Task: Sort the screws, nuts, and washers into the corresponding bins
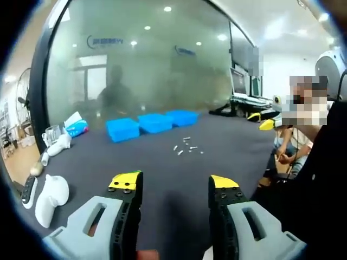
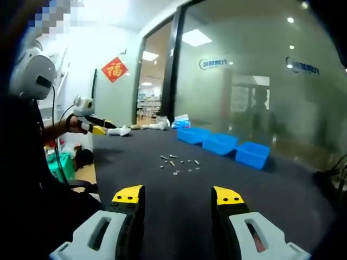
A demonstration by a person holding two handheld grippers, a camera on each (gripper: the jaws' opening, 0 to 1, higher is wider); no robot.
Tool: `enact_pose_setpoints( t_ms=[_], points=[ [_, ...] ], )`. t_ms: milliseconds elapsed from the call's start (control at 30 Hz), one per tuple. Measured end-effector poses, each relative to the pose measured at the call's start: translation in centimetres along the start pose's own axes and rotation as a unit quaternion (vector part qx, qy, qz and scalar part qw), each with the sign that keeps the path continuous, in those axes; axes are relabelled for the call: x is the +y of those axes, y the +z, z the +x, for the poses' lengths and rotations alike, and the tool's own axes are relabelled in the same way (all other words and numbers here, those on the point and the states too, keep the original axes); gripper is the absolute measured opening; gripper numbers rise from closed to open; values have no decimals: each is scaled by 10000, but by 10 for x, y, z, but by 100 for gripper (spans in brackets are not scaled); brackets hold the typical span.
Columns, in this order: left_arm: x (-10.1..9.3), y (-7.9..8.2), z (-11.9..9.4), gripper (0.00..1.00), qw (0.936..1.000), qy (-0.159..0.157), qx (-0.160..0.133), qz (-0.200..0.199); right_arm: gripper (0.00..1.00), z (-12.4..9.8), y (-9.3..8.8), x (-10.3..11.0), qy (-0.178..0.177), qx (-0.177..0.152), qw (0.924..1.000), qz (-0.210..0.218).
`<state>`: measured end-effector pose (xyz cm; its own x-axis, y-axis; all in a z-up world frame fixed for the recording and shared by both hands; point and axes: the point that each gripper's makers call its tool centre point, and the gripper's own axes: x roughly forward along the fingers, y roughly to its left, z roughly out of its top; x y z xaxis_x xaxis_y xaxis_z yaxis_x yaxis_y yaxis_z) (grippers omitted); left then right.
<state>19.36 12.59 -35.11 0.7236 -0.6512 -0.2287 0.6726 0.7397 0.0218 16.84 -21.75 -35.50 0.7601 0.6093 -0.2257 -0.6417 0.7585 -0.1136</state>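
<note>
Left gripper view: small silvery fasteners (image 1: pixel 186 146) lie scattered before blue bins (image 1: pixel 153 123).

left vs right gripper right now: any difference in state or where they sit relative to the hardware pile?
Left gripper views the small fasteners with the three blue bins beyond, slightly left; right gripper sees the fasteners with the bins to their right. Shared: both are open, empty, above the dark table, short of the pile.
</note>
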Motion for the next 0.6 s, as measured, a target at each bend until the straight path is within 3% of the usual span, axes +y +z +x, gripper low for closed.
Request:
enact_pose_setpoints(
  t_ms=[600],
  points=[
    [-1,6,10,47,9998,-124,86,144,41,25,11,-3,275,322,9987,-294]
  ],
)
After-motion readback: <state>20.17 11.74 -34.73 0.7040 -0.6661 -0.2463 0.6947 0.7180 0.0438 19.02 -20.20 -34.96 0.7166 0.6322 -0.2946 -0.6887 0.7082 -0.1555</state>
